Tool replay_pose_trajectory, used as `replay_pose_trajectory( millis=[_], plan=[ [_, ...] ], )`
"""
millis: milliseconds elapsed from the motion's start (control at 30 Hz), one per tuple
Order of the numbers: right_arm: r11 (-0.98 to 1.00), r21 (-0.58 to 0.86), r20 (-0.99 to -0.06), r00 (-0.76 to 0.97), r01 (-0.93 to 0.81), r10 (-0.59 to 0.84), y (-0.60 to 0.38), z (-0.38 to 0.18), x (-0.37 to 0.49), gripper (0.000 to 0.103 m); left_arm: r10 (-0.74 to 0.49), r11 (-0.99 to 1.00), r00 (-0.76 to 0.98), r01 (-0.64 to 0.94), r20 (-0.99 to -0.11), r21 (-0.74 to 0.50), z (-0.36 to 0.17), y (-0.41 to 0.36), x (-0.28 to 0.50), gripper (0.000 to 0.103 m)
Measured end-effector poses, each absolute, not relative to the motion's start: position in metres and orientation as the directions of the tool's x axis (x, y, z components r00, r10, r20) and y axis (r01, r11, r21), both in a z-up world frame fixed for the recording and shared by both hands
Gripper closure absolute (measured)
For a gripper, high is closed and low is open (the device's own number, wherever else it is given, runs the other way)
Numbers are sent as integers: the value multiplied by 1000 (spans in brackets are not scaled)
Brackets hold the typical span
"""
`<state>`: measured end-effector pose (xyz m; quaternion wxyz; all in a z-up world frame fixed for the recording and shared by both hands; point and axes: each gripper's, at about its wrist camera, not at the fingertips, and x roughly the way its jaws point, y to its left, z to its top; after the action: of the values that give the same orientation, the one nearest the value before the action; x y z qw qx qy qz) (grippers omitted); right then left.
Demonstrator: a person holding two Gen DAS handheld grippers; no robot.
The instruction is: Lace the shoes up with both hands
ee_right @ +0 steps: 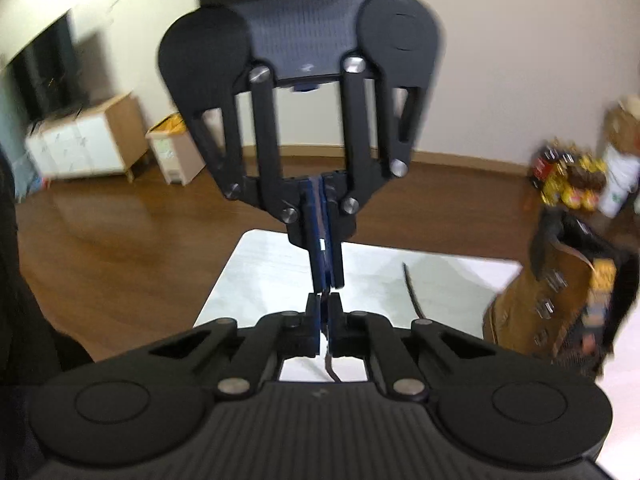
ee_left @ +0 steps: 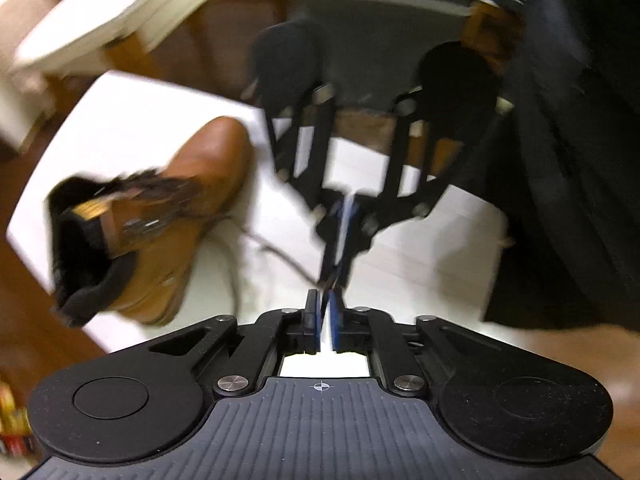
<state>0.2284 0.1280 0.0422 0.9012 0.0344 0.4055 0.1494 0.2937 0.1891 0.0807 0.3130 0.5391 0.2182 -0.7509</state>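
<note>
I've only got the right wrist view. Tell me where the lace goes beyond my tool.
Observer: In the left wrist view, the lace runs across the white table from the boot to the tips of the right tool.
Operator: Give me the boot's heading.
Observer: Its toe points away from the left camera and its open collar is nearer. I cannot tell whether it stands or lies.
Operator: Report the slack.
Observer: The lace bends on its way to the tips, so it is not pulled straight.
</note>
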Motion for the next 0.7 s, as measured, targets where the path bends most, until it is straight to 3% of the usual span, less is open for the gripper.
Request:
replay_pose_trajectory(
  millis=[67, 100, 167, 233, 300, 433, 600, 700],
  plan=[
    [952, 292, -713, 644, -88, 278, 102, 40, 218, 99, -290, -639, -236, 769, -927, 4, 92, 175, 308, 93],
    [910, 407, -698, 669, 76, 256, 76, 37, 205, 99, -310, -612, -243, 791, -919, -3, 97, 170, 313, 93],
    [755, 573, -660, 725, 318, 196, 37, 31, 180, 99, -390, -514, -252, 858, -886, -18, 115, 151, 330, 91],
    [603, 668, -629, 764, 436, 143, 13, 28, 161, 99, -431, -424, -234, 905, -872, -34, 124, 134, 343, 84],
    [487, 728, -598, 794, 482, 108, -3, 26, 150, 99, -432, -312, -235, 945, -871, -100, 124, 109, 359, 75],
    [420, 762, -574, 814, 493, 85, -16, 12, 159, 99, -387, -152, -233, 970, -892, -188, 112, 67, 382, 73],
    [347, 776, -568, 823, 527, 19, -11, 7, 159, 99, -282, -204, -287, 950, -915, -235, 89, 43, 383, 72],
    [339, 756, -589, 808, 559, -20, -6, -1, 166, 99, -224, -258, -334, 926, -916, -275, 76, 30, 382, 65]
  ],
)
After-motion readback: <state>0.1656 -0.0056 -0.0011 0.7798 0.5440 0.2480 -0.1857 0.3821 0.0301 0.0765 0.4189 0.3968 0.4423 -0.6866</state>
